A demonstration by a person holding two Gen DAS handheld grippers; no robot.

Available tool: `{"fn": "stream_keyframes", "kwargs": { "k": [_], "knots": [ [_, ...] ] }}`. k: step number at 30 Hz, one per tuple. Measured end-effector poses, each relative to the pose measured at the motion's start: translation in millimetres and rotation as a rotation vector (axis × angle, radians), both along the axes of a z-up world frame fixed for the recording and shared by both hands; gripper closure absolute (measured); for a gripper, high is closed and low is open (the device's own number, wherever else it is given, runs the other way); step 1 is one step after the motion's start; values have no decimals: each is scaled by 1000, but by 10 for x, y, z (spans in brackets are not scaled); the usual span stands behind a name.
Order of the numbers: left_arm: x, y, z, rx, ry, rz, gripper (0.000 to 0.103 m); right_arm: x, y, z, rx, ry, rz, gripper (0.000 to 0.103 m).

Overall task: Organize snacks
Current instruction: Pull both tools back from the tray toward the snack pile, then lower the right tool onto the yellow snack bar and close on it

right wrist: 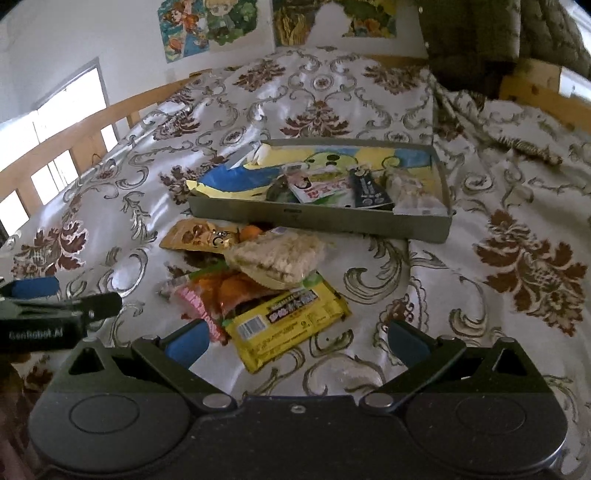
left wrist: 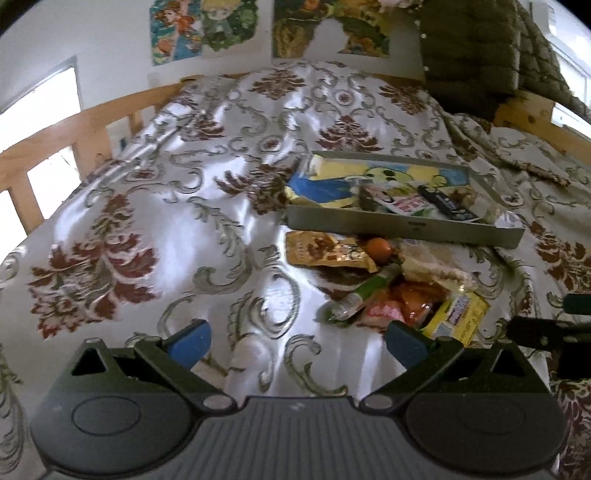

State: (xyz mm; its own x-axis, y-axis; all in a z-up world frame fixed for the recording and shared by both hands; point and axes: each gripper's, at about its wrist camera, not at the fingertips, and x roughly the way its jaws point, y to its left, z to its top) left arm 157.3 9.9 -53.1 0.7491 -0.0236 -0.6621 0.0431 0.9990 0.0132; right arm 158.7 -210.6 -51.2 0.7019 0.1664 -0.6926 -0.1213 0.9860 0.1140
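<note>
**Snack sorting: partway there**

Both grippers, left gripper [left wrist: 295, 341] and right gripper [right wrist: 295, 338], have fingers spread, holding nothing. Just ahead on the bed [right wrist: 498, 295] sits the loose pile: yellow packet [right wrist: 291, 325], rice-cracker bag [right wrist: 275, 258], more. A few snacks already lie in the grey tray [right wrist: 321, 218] (labels too blurry; the other gripper reads "GenRobot.AI", I think).

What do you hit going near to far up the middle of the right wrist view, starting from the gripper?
right gripper → yellow packet → clear bag of pale crackers → grey tray → posters on the wall
</note>
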Motion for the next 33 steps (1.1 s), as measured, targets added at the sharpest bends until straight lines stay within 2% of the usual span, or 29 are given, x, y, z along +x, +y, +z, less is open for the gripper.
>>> {"fn": "stream_keyframes", "kwargs": {
  "k": [6,11,14,19,22,25,29,33],
  "knots": [
    [124,-112,-32,7,-26,-116,0,243,-83,-43,48,41,15,1],
    [226,-244,-106,77,-41,-231,0,414,-187,-207,122,149,14,3],
    [283,-287,-141,90,-43,-284,0,523,-232,-293,203,210,41,6],
    [371,-284,-187,59,-12,-342,0,625,-303,-385,330,271,50,9],
    [443,-249,-210,41,10,-335,0,649,-265,-449,303,293,44,13],
    [509,-178,-213,12,25,-306,0,665,-187,-496,249,271,43,17],
    [546,-70,-188,-36,30,-263,2,727,-41,-555,178,231,55,29],
    [572,-11,-171,-89,38,-253,4,805,71,-591,125,202,39,28]
  ]
}}
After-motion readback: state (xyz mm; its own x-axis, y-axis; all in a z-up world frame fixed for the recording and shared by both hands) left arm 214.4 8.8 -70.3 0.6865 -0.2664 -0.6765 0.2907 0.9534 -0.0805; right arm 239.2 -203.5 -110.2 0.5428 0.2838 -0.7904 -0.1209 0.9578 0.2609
